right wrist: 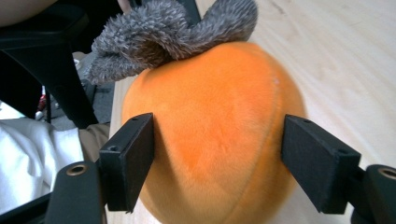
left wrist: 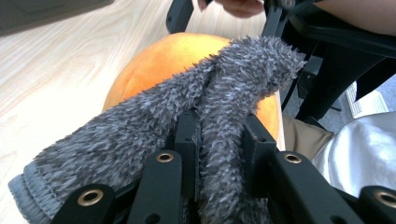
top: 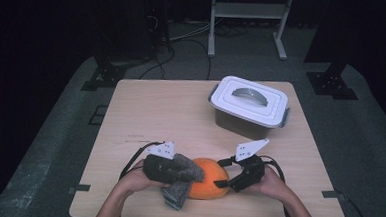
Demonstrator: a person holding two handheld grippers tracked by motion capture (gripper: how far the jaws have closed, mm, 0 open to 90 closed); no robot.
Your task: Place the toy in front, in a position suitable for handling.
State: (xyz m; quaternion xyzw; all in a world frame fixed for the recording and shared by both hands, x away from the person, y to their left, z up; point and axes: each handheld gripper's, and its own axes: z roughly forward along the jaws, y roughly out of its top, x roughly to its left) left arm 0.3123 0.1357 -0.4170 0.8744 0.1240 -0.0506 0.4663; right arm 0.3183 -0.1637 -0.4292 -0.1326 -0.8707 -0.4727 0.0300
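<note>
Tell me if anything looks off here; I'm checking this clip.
Nothing stands out. The left gripper pinches a grey cloth draped over the orange plush ball; the lidded box sits shut and upright.

The orange ball (right wrist: 215, 135) is soft plush with a short, matt velvety nap and stitched seams. Draped over its top, the grey cloth (left wrist: 154, 126) is shaggy microfibre with a knitted, ribbed hem. The table (top: 161, 112) beneath the ball is pale wood-grain laminate, smooth and faintly sheened. Beyond the ball, the lidded box (top: 249, 105) looks like smooth, slightly glossy white plastic with a grey handle.
</note>
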